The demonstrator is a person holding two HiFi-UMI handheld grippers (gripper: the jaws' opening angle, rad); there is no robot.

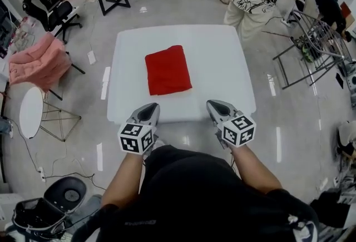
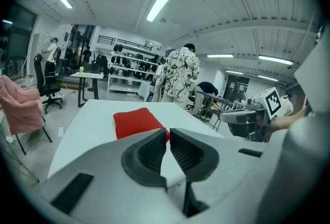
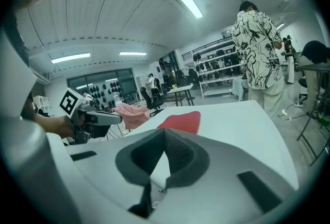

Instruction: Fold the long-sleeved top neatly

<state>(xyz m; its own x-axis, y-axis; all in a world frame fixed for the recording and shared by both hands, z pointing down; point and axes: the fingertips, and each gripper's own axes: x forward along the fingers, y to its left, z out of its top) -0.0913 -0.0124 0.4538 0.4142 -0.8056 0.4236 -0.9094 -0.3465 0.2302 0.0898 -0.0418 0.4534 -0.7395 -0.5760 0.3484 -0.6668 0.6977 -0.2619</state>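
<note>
Fold looks basically done, so what's left is judged to be a final tidy: edges should be squared and any bulge pressed flat without the stack being dragged. The left claw (image 2: 167, 133) is held a hair apart with nothing in it, and the right claw (image 3: 165, 133) is closed up empty, both at the near edge of the desk (image 1: 222, 57). The long-sleeved top (image 1: 167, 70), red, is laid mid-desk as a neat rectangle, no sleeves poking out.

Glossy grey floor (image 1: 167, 7), strip ceiling lights (image 2: 158, 5), shelving (image 2: 129, 66).
</note>
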